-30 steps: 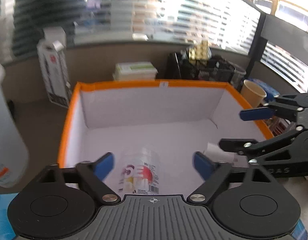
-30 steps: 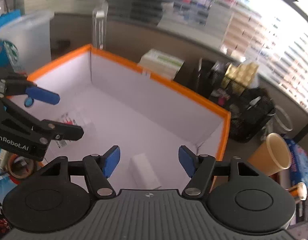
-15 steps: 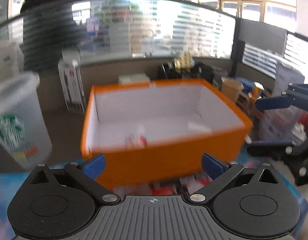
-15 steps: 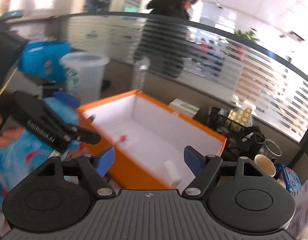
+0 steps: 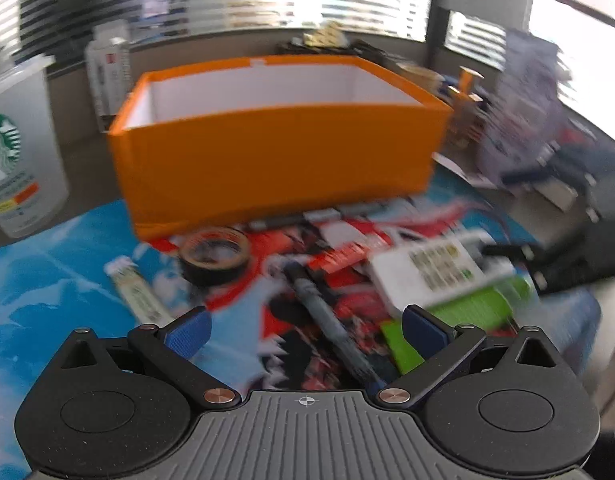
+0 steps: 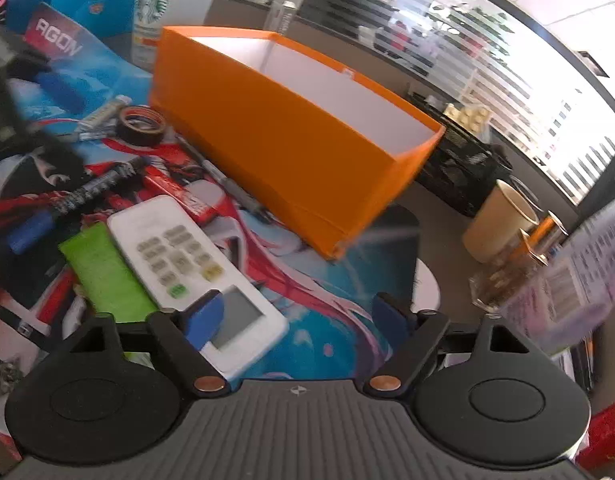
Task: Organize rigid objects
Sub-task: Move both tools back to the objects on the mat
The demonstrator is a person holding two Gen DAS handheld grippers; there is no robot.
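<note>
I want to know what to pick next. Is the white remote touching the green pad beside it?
Touching. The right wrist view shows the remote lying along the green pad, its long edge overlapping the pad with no gap visible.

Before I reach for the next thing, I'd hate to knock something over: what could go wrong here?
The white remote overlaps the green pad, so lifting it may drag the pad. The right gripper, jaws opening and empty, sits near the paper cup. The marker before the open left gripper could roll.

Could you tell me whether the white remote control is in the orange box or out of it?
Out: the remote control lies face-up on the mat before the orange box.
</note>
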